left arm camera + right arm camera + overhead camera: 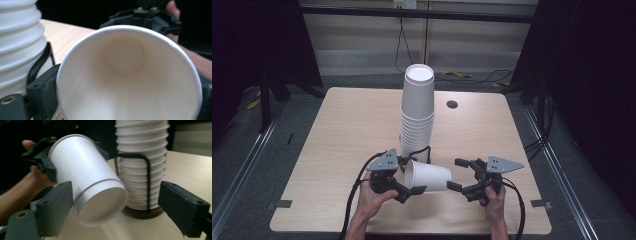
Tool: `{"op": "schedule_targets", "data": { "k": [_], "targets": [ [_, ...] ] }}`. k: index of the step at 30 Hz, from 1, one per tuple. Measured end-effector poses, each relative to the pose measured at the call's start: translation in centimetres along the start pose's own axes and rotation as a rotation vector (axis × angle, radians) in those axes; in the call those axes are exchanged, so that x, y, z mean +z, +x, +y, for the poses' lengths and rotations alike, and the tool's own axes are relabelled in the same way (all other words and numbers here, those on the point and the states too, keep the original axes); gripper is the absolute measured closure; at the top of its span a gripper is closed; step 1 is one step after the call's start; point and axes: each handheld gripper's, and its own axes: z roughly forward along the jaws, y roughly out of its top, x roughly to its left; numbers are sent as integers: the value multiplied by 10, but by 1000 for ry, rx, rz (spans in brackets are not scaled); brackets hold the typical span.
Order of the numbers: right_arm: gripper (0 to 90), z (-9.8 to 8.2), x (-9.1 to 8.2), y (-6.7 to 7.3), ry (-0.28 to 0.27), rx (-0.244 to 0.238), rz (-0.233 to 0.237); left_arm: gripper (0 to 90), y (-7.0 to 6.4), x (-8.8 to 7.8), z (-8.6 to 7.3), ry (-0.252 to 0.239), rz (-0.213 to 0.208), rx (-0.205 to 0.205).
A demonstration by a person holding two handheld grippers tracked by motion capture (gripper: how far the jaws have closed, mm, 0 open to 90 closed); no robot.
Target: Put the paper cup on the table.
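Cup on its side above counter, 6 o'clock of stack, clamped at rim by my left fingers. Right fingers apart around base, not pressing. Handover, I judge; next I close right, then release left.

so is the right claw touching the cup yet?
Cannot tell. In the right gripper view the right claw stands wide open around the cup base; one finger overlaps it, no clear gap.
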Motion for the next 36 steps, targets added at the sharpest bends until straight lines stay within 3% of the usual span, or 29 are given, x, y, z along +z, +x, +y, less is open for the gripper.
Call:
{"op": "schedule_targets", "data": {
  "k": [7, 11, 15, 19, 21, 24, 30, 36],
  "targets": [
    [131, -8, -12, 1, -48, -2, -211, 65, -3, -11, -3, 31, 21, -11],
    [132, -12, -19, -2, -64, 31, -293, 65, 0, -18, -5, 40, 47, -20],
    [131, -15, -22, -3, -65, 20, -363, 65, 3, -26, -7, 58, 64, -42],
    [131, -20, -24, -1, -72, 7, -499, 65, 3, -35, -9, 64, 73, -53],
    [131, -24, -24, -1, -84, 11, -574, 65, 3, -40, -10, 84, 97, -48],
    [133, -30, -24, -1, -102, -23, -668, 65, 4, -47, -12, 103, 123, -54],
    [135, -39, -22, -2, -134, -59, -720, 65, 5, -63, -16, 138, 150, -60],
    [136, -43, -20, -4, -148, -75, -731, 65, 8, -79, -18, 156, 180, -79]
  ]
}}
